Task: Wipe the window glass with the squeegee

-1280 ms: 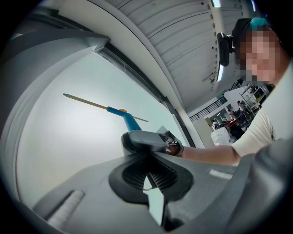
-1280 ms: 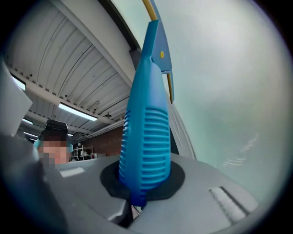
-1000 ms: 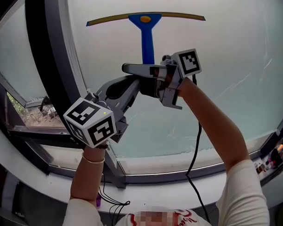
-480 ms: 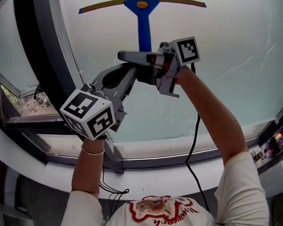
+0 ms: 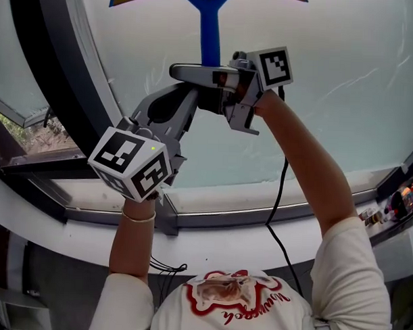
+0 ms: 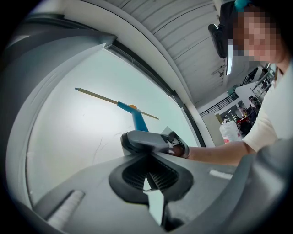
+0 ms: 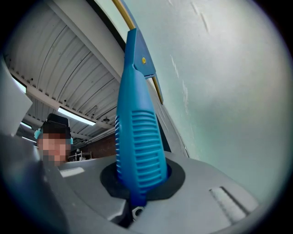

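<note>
Smooth glass, ribbed blue squeegee in jaws

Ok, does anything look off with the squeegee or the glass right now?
Nothing damaged. The right gripper is shut on the squeegee handle, blade against the window glass. Only oddity: faint streak marks on the glass, toward the right edge in the head view.

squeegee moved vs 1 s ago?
Yes, slightly. The whole view slid up, but the squeegee rose less than the bottom window frame, so it has come down the glass toward that frame.
</note>
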`<state>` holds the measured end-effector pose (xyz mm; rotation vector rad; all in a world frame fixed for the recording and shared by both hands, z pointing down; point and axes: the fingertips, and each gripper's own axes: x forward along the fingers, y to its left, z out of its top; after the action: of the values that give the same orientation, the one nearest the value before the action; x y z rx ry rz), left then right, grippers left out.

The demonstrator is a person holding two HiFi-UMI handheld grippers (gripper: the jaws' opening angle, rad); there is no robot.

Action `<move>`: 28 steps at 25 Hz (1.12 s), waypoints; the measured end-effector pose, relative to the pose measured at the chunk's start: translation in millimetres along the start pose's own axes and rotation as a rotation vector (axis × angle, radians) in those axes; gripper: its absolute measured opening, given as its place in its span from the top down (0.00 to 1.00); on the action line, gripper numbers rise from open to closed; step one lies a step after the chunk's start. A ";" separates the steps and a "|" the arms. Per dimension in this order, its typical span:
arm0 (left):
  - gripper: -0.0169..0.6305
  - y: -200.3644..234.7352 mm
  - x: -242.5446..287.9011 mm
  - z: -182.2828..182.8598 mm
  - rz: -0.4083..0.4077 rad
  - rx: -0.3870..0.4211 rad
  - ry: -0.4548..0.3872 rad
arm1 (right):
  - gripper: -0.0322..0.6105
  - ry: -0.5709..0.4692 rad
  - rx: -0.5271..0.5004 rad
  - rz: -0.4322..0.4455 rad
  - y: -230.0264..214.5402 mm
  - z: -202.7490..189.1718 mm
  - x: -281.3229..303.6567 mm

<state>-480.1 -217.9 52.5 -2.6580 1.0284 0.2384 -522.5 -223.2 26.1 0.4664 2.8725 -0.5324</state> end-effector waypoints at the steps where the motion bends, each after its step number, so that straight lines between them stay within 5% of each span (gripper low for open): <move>1: 0.97 -2.1 -1.4 -6.2 0.001 -0.006 0.006 | 0.93 0.003 0.000 -0.001 -1.4 -6.2 -2.0; 28: 0.97 -16.9 -26.5 -78.6 0.052 -0.114 0.054 | 0.93 0.001 0.021 -0.034 -32.4 -81.5 -20.0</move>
<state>-484.0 -214.1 137.1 -2.7551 1.1340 0.2438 -524.5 -226.8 115.9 0.4225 2.8826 -0.5690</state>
